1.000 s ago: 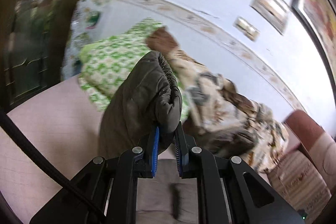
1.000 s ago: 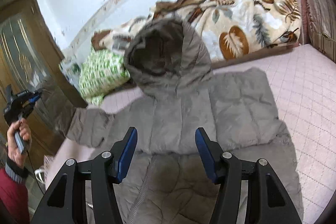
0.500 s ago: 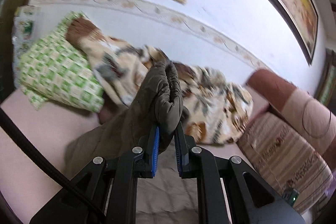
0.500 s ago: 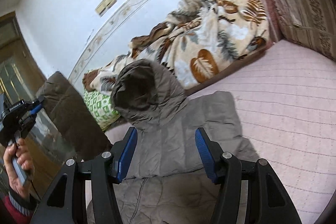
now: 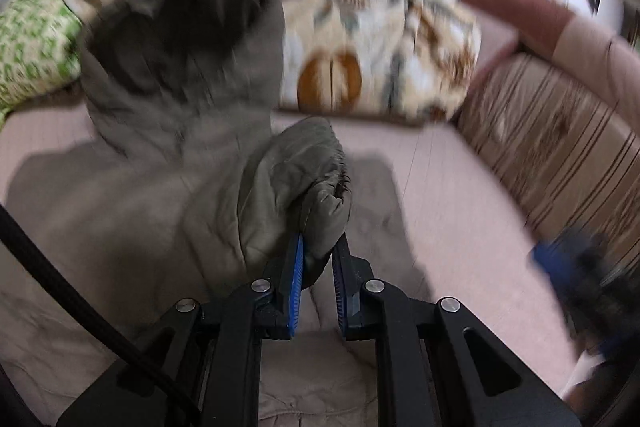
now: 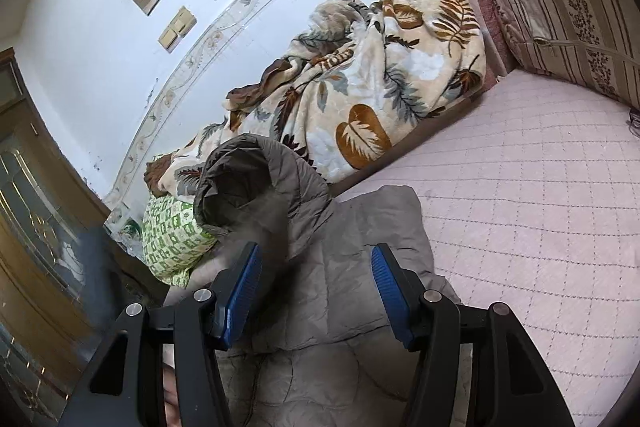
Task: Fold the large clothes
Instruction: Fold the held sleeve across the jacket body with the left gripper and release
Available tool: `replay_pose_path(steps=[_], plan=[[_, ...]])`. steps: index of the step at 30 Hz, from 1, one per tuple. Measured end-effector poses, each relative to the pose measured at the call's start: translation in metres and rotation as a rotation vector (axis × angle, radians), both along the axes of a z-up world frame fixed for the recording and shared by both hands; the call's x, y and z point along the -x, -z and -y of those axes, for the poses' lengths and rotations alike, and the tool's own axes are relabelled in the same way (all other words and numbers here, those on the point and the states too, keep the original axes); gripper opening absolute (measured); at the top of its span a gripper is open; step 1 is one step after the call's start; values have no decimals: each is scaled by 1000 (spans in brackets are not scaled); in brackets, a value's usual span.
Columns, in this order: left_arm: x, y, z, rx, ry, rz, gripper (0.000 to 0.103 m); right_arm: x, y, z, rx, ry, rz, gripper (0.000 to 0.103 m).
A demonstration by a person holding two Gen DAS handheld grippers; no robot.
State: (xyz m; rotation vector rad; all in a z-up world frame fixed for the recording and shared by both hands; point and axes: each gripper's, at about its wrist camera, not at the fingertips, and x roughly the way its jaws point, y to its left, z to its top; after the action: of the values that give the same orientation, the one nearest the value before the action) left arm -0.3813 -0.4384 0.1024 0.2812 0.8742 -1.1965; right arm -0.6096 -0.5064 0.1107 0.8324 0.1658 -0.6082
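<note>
The grey puffer jacket point(image 6: 352, 267) lies on the pink quilted bed point(image 6: 540, 227). Its sleeve cuff point(image 5: 320, 187), pinched in the left gripper point(image 5: 316, 263), has swung over the jacket body since a second ago. Right gripper point(image 6: 316, 267) hovers spread wide. Left view's blurry.

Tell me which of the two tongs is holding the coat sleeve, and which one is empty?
The left tongs are shut on the coat's sleeve cuff. The right tongs stand wide open above the coat, holding nothing.

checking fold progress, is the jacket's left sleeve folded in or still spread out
Folded in, mid-fold: the left tool is shut on the sleeve cuff, held above the jacket body. Not yet laid flat.
</note>
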Motion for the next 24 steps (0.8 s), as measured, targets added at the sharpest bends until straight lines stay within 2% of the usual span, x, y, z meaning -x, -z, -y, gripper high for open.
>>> replay_pose_path(steps=[2,3,5,7,11,13,15,17,19,22,24], plan=[[7,22,6,-50,17,4,14,-1,1,2,-4,3,-3,62],[11,37,11,-102,35,1,16,-2,1,3,-6,3,-3,62],[13,49,14,-146,58,-7,27,-5,2,4,-8,-1,-5,62],[18,46,7,-127,112,-9,42,-8,2,3,-3,-4,-15,62],[10,12,-24,-46,138,3,44,-16,1,2,10,2,-32,62],[-8,-7,-44,-11,107,51,55,-24,-1,-1,34,4,-59,62],[-46,-21,-64,-1,33,93,56,-35,0,-3,45,-6,-95,62],[-80,-24,-75,-25,-40,122,56,-57,5,-7,62,-44,-151,62],[-132,-19,-93,-63,-169,144,56,-81,10,-11,88,-73,-223,61],[-186,0,-111,-118,-283,105,56,-113,20,-14,130,-97,-316,60],[-218,22,-125,-163,-333,59,56,-127,28,-13,137,-107,-345,59]])
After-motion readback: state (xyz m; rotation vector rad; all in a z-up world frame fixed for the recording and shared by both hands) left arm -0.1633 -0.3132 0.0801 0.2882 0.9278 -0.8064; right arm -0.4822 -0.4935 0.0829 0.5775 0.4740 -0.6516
